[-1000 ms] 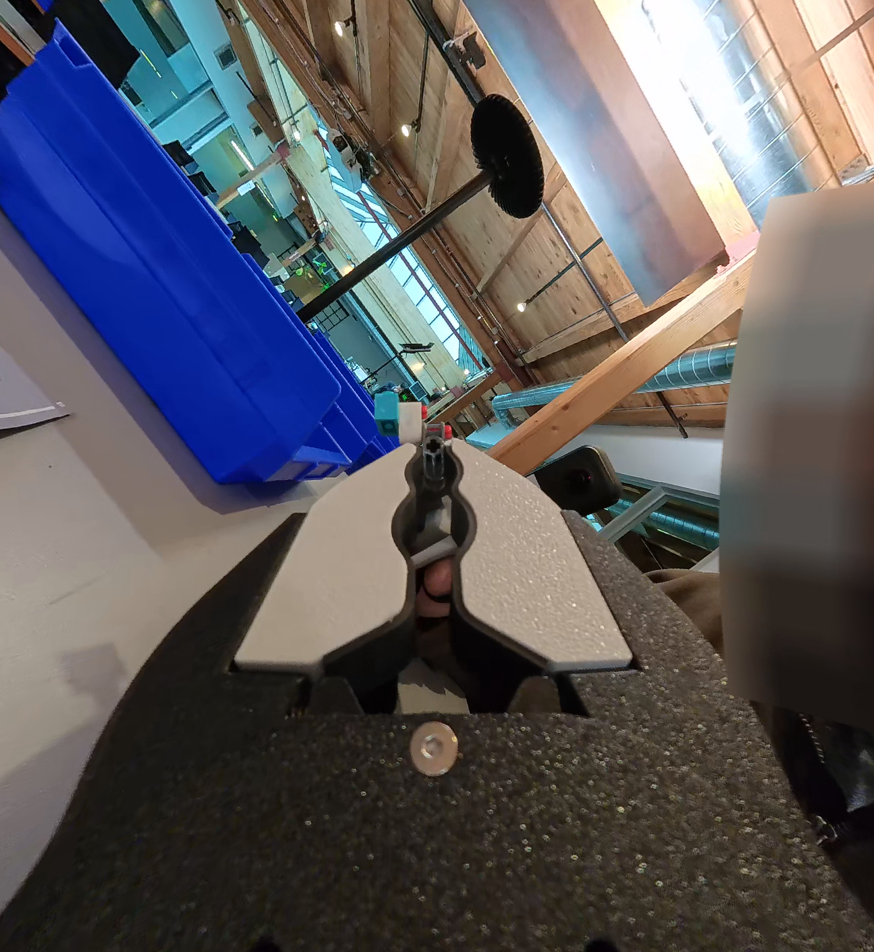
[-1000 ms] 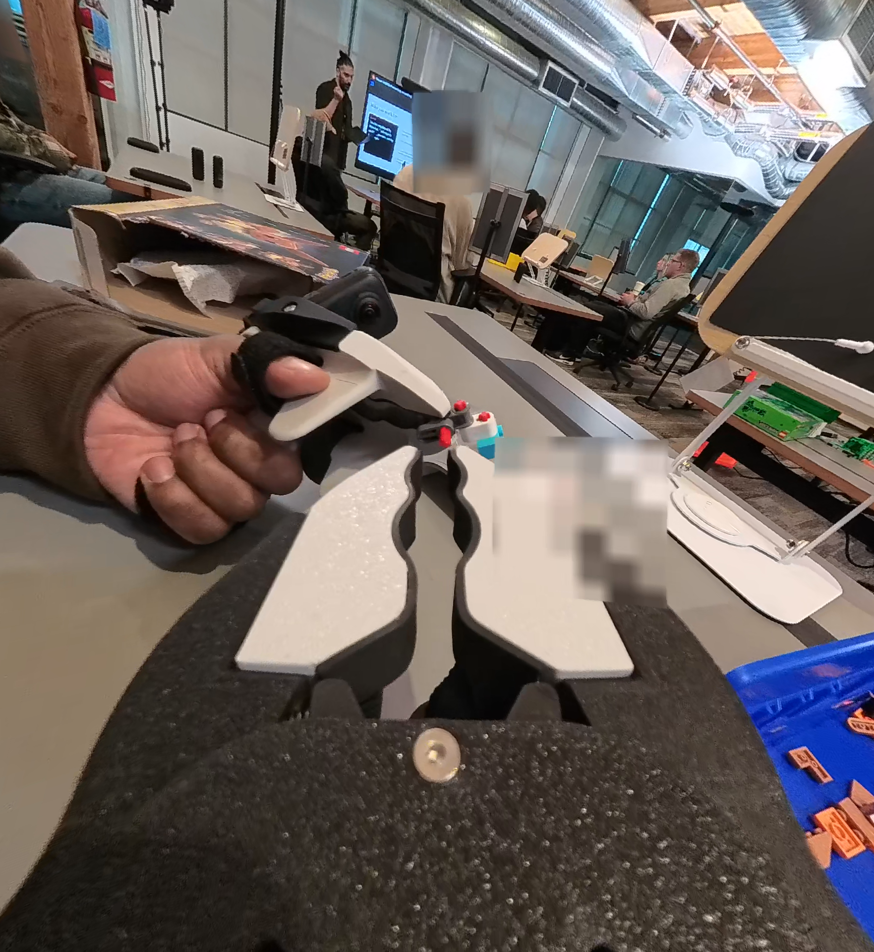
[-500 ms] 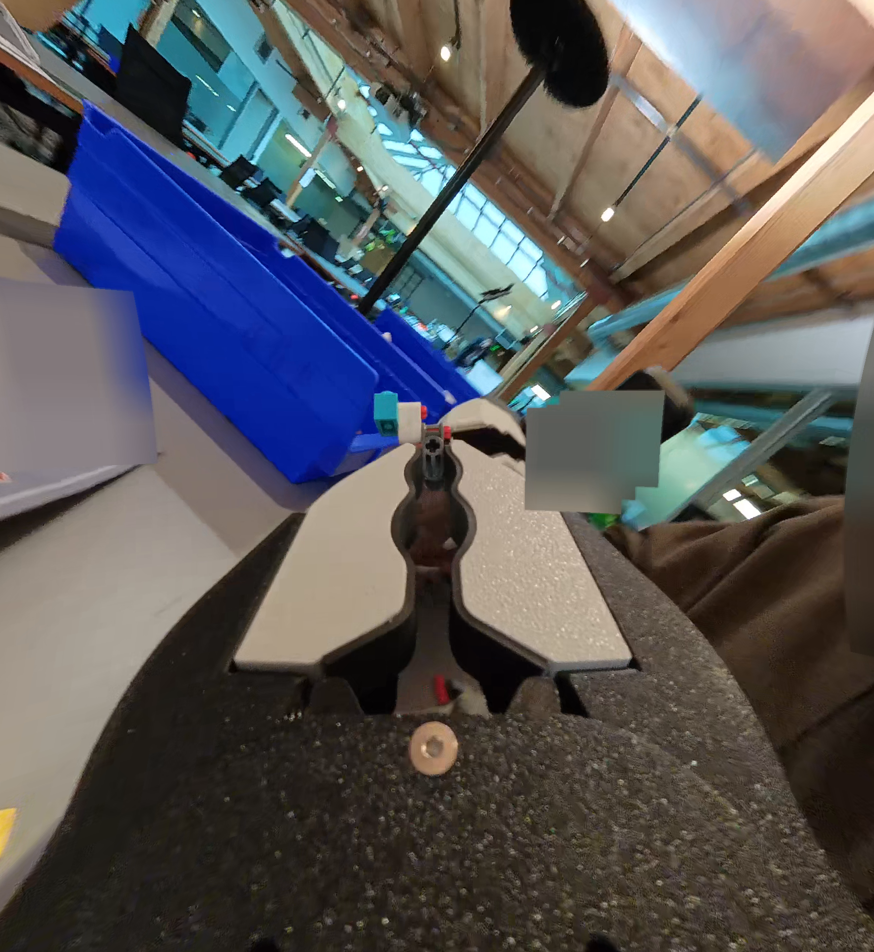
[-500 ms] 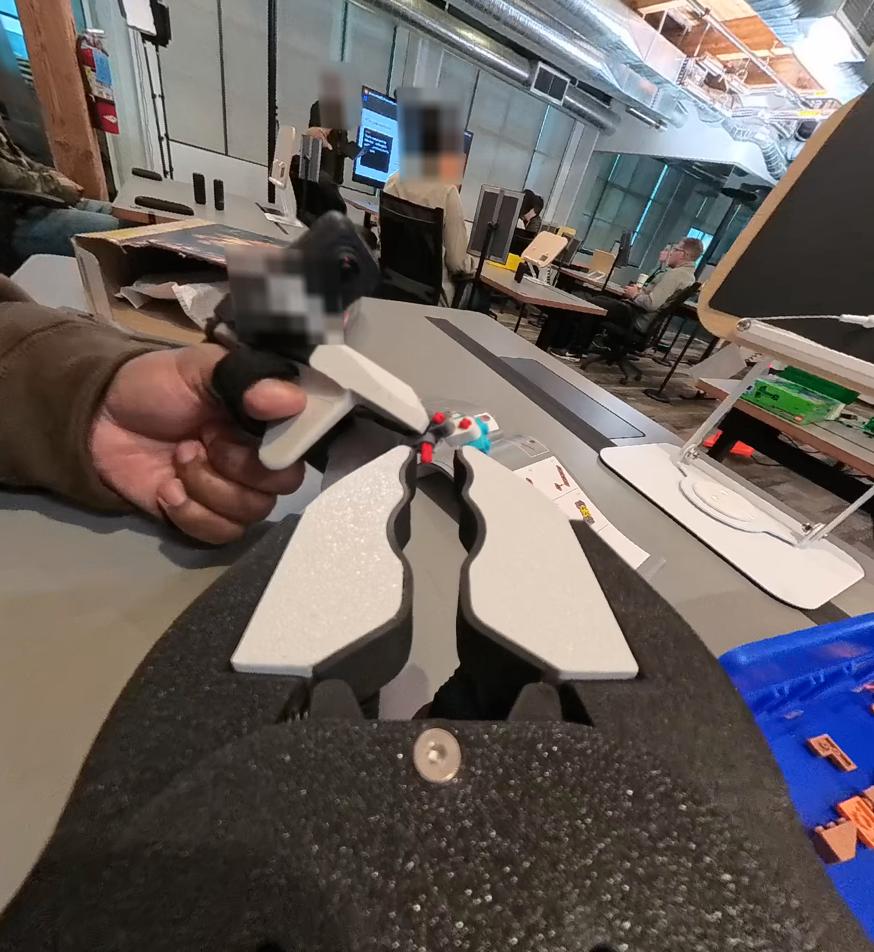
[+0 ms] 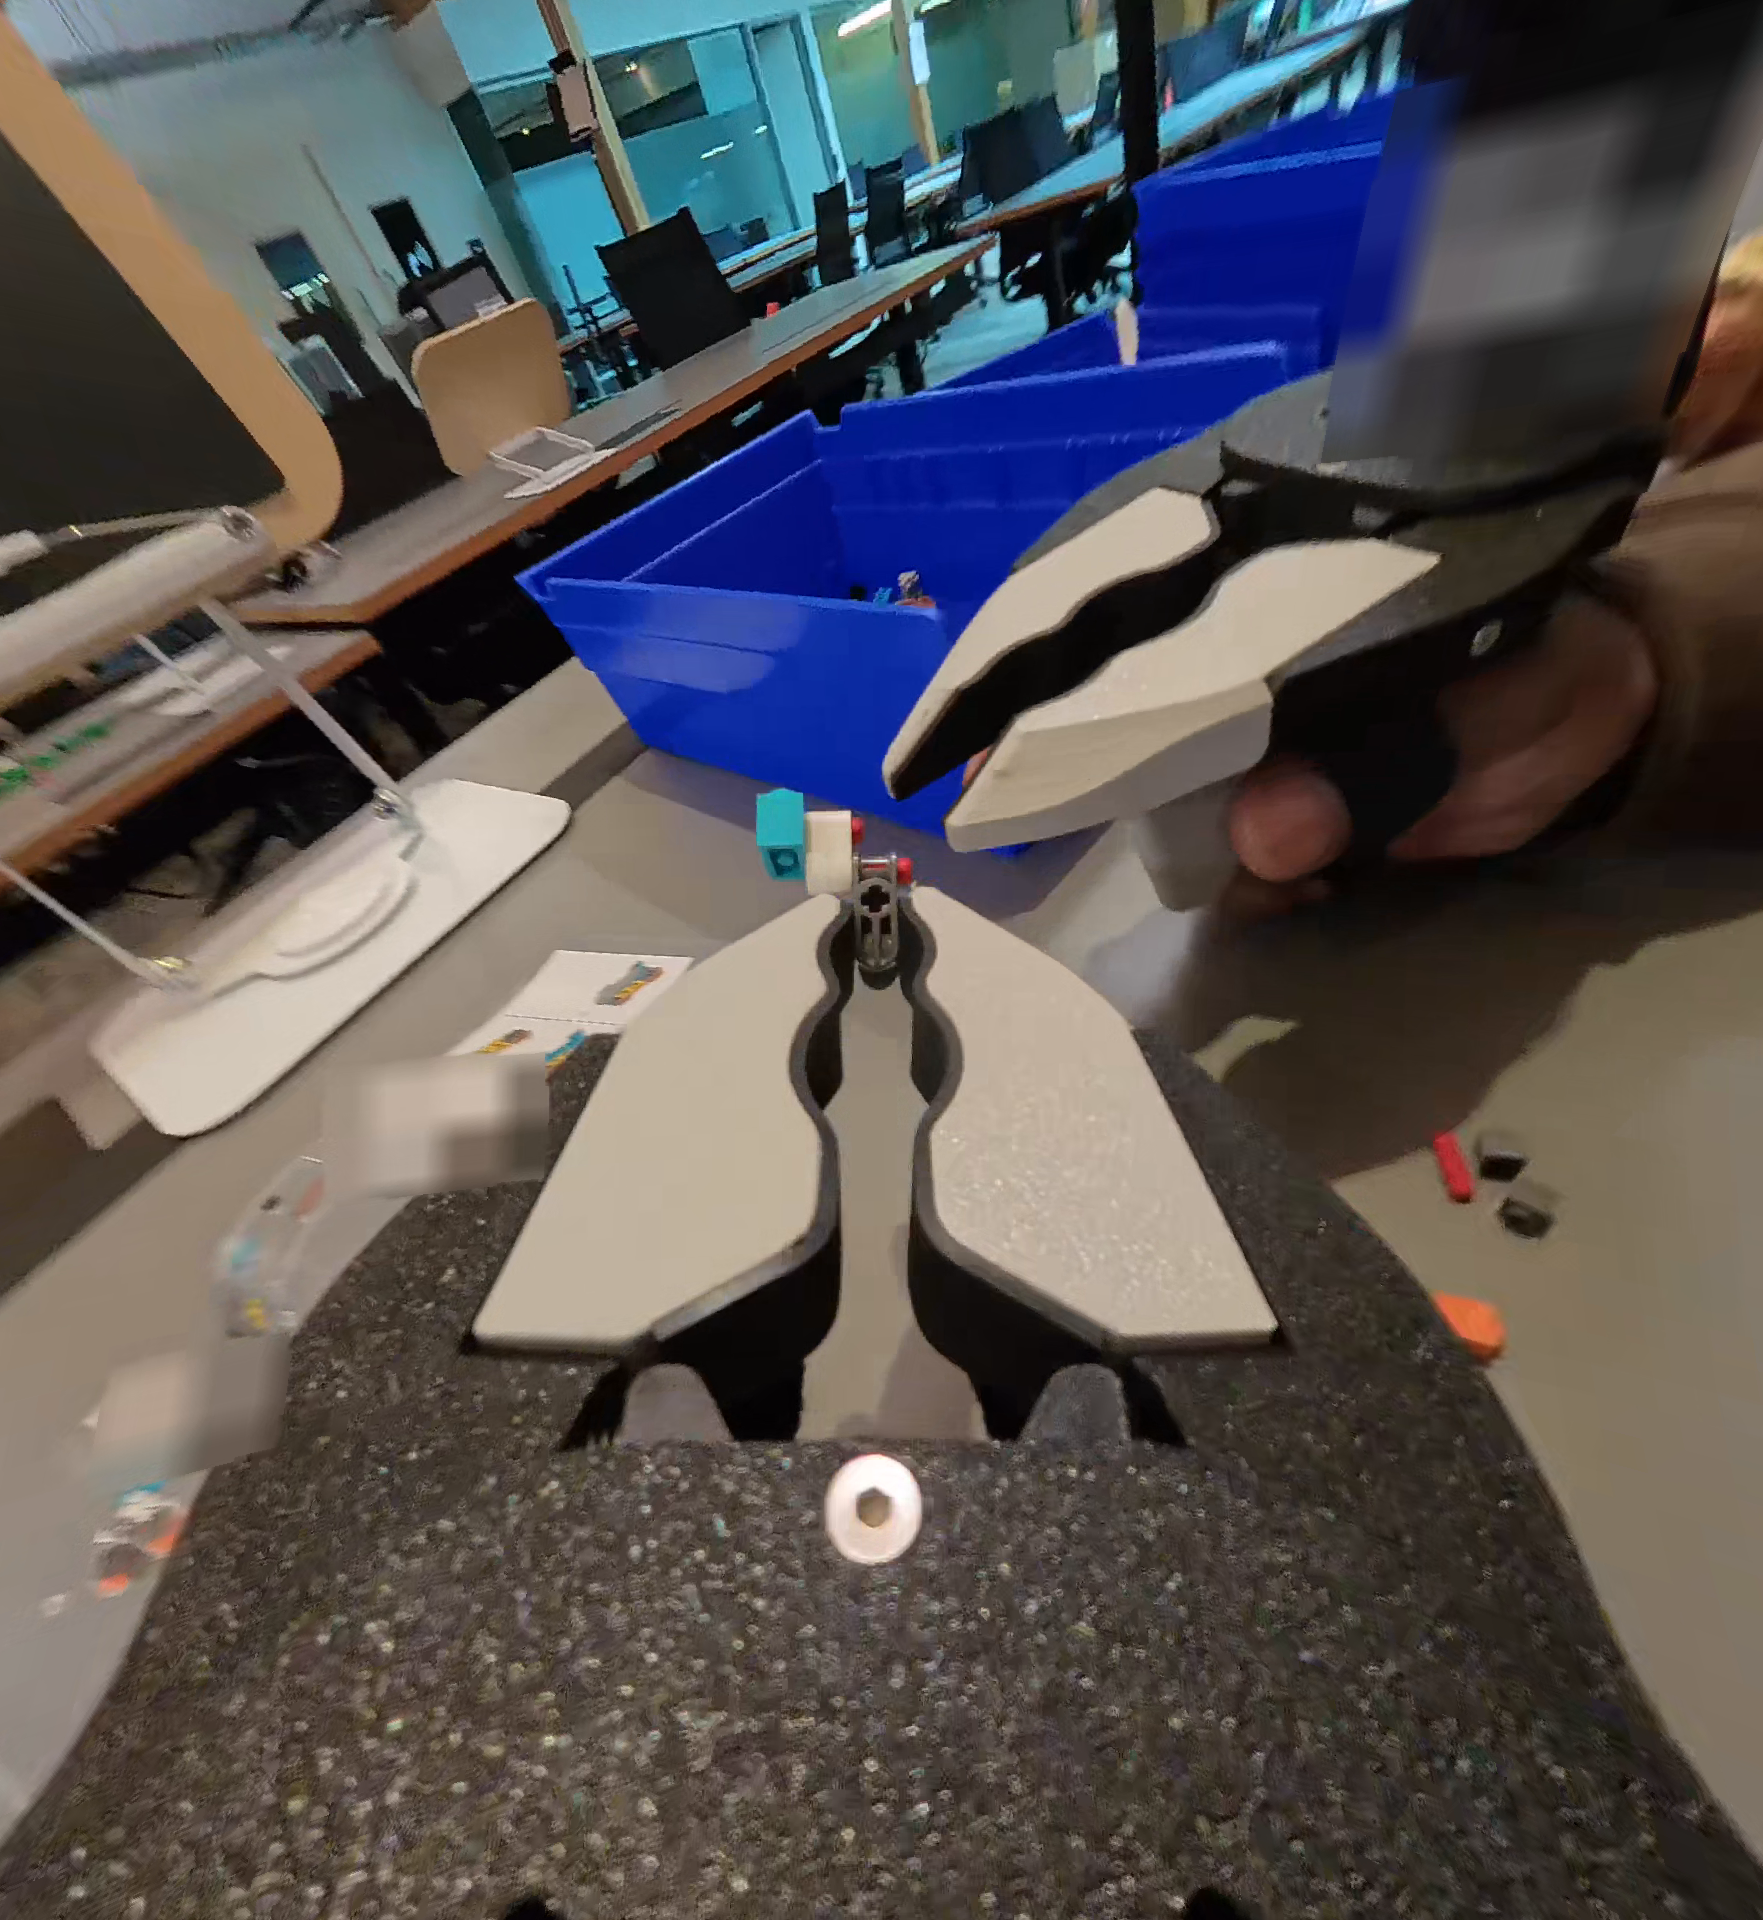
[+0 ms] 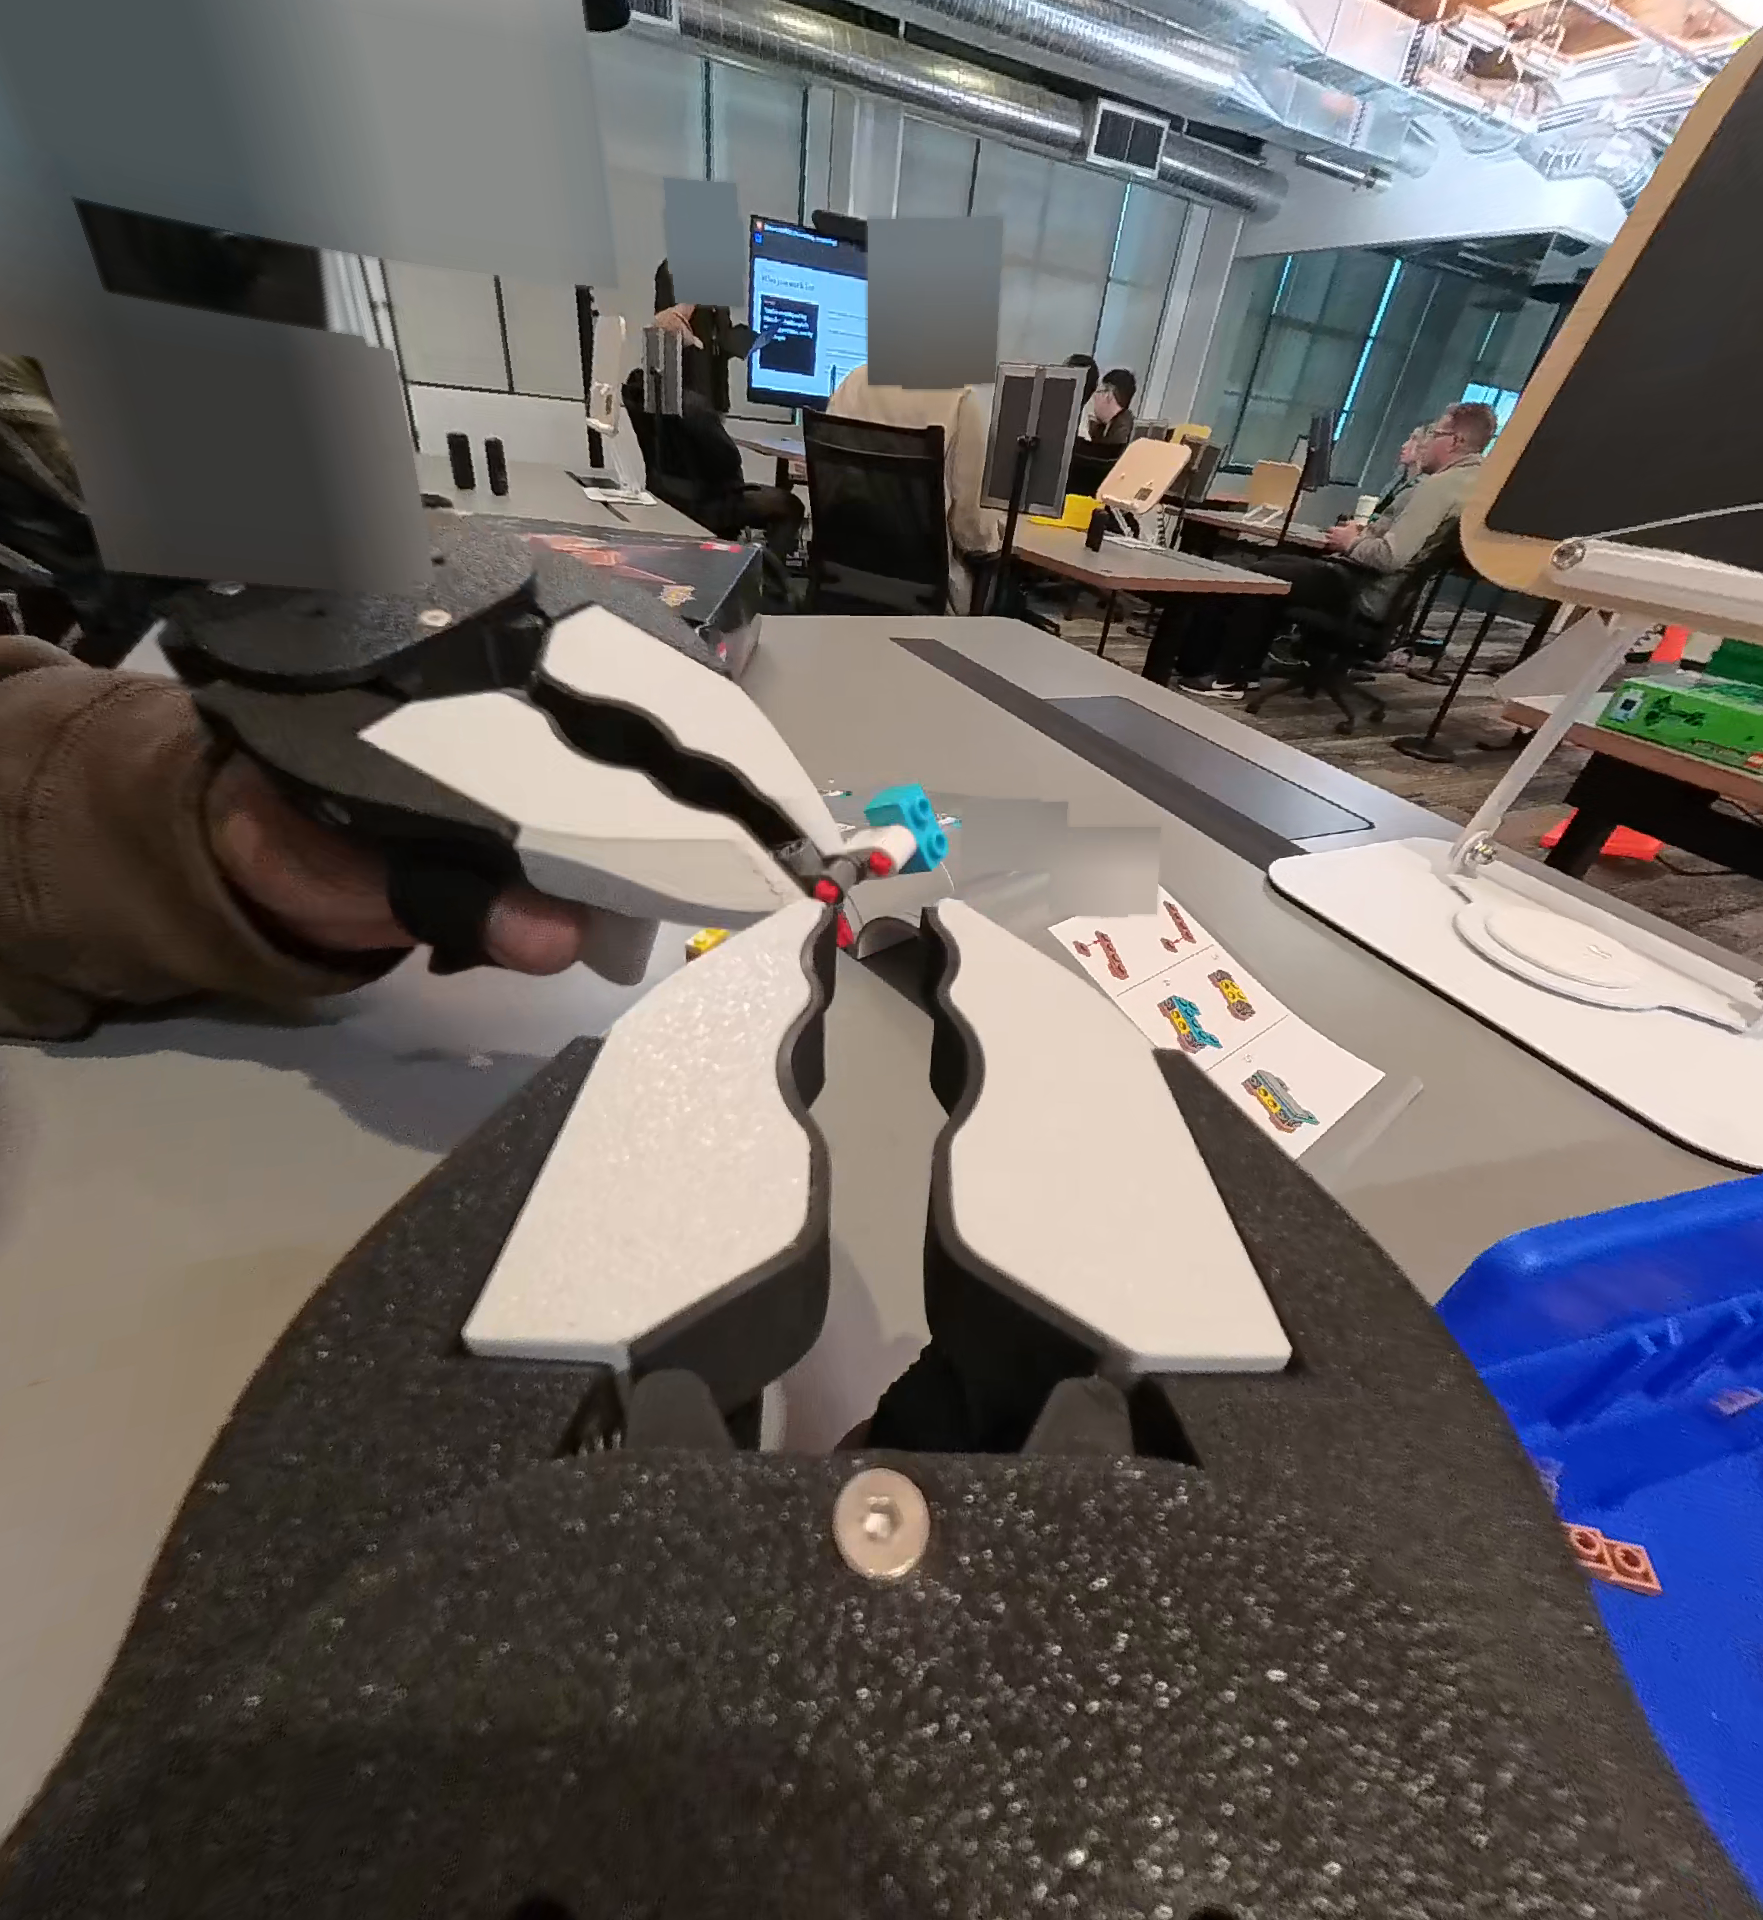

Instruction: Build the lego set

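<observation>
Left gripper, grey-padded two-finger tongs on black foam body: tips clenched on a small lego sub-assembly, a dark grey pin-like stem with red ends carrying a white piece and a teal brick, held up above the grey table. Right gripper, same build: fingers parted, nothing between them, left tip just beside the red ends of the assembly. In the left wrist view the right gripper hangs above and right of the assembly, hand wrapped on its handle. On the table: a red pin and two black bits, an orange piece, a printed instruction sheet. Farther: white stand base; blue plastic bins, brown lego plates in the near one.
</observation>
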A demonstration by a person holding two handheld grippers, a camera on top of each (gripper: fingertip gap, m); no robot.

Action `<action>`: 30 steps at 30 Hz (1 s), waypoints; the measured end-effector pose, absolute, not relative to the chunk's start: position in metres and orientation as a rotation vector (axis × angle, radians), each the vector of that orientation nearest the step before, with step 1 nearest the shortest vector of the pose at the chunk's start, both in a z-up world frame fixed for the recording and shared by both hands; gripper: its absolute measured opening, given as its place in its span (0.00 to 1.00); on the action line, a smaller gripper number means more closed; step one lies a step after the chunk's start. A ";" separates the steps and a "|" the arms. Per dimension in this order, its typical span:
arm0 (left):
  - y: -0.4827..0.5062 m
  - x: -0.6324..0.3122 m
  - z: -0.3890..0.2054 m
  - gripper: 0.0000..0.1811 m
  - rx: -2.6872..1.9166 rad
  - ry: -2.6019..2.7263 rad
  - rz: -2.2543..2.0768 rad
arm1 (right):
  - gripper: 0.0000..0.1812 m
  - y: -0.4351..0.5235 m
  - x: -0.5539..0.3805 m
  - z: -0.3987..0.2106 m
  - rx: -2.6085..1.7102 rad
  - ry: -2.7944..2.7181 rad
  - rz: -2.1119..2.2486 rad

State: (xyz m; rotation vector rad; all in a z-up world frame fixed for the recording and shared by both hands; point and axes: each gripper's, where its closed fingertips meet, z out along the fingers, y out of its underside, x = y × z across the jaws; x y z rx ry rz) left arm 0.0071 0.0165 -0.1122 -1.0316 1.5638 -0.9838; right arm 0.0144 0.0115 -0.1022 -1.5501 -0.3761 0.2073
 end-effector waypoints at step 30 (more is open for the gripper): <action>-0.014 -0.007 -0.104 0.04 -1.031 1.646 -1.708 | 0.20 -0.008 -0.003 -0.091 -1.439 -0.444 0.638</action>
